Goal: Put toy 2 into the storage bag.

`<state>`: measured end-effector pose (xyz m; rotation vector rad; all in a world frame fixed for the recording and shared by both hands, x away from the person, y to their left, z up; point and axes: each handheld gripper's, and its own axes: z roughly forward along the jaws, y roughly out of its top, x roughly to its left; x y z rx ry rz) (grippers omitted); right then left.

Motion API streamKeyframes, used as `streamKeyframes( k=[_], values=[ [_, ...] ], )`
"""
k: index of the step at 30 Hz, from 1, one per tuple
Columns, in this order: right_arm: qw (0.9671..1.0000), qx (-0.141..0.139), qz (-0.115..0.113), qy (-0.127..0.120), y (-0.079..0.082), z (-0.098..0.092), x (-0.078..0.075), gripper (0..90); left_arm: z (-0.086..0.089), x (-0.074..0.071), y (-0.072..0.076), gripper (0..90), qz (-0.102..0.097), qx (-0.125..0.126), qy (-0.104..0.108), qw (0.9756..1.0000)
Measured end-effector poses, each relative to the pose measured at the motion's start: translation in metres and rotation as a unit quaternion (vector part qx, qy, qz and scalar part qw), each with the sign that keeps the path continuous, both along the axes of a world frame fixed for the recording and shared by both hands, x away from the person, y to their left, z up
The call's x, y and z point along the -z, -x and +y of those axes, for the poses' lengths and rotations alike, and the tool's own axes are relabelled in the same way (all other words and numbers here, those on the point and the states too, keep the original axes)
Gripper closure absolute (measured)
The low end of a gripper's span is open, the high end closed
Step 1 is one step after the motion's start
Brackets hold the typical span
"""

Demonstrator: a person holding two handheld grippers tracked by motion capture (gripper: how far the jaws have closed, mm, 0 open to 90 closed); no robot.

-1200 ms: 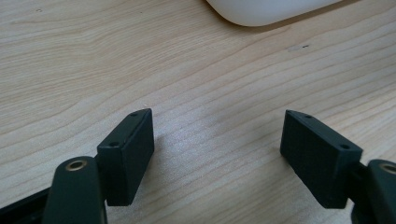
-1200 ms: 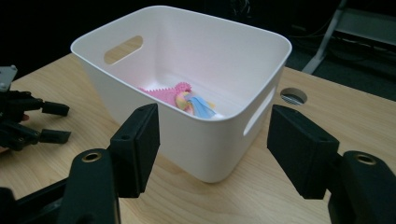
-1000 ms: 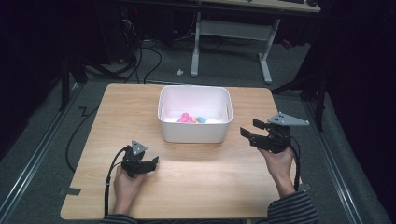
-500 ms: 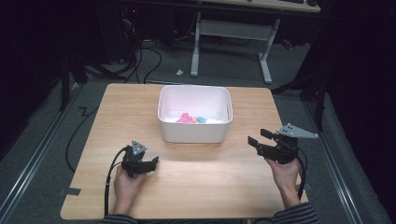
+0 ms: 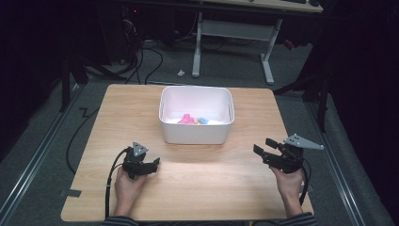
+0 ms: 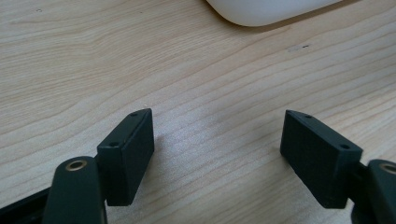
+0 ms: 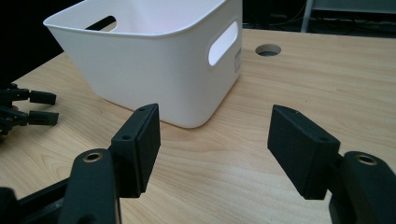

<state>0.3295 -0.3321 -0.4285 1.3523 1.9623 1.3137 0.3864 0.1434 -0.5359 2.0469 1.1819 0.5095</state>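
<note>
flanking a white bin (image 5: 196,128), left tool (image 5: 149,165) and right tool (image 5: 264,147) both gape wide, gripping nothing.

The tabletop (image 6: 140,60) is pale wood with fine, visible grain and a smooth, low-sheen finish. The white tub (image 7: 159,60) looks like smooth, slightly glossy plastic. Each gripper's matt black jaws carry brass-coloured metal rivets.

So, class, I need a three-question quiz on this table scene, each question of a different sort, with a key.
1. True or false: the left gripper holds a toy.
2. Where do the pink and blue things lie? A) on the table B) in the white bin C) on the floor
3. Fill in: the right gripper has its fingers ____.

Key: 1 false, it is open and holds nothing; 2 B; 3 open.
</note>
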Motion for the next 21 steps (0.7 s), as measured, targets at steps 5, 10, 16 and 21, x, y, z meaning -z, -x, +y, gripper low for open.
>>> streamKeyframes(
  k=[5, 10, 16, 21],
  values=[
    [1.0, 0.007, 0.006, 0.0, 0.002, -0.002, 0.01, 34.8, 0.0, 0.0, 0.0, 26.3, 0.0, 0.0, 0.0, 1.0],
    [0.9998, 0.012, 0.014, -0.001, 0.002, -0.002, 0.02, 34.7, 0.0, 0.0, 0.0, 26.3, 0.0, 0.0, 0.0, 1.0],
    [0.9997, 0.014, 0.022, 0.002, 0.001, 0.0, 0.033, 34.7, 0.0, 0.0, 0.0, 26.3, 0.0, 0.0, 0.0, 1.0],
    [0.9993, 0.015, 0.035, 0.006, -0.001, 0.003, 0.048, 34.4, 0.0, 0.0, 0.0, 26.3, 0.0, 0.0, 0.0, 1.0]
  ],
)
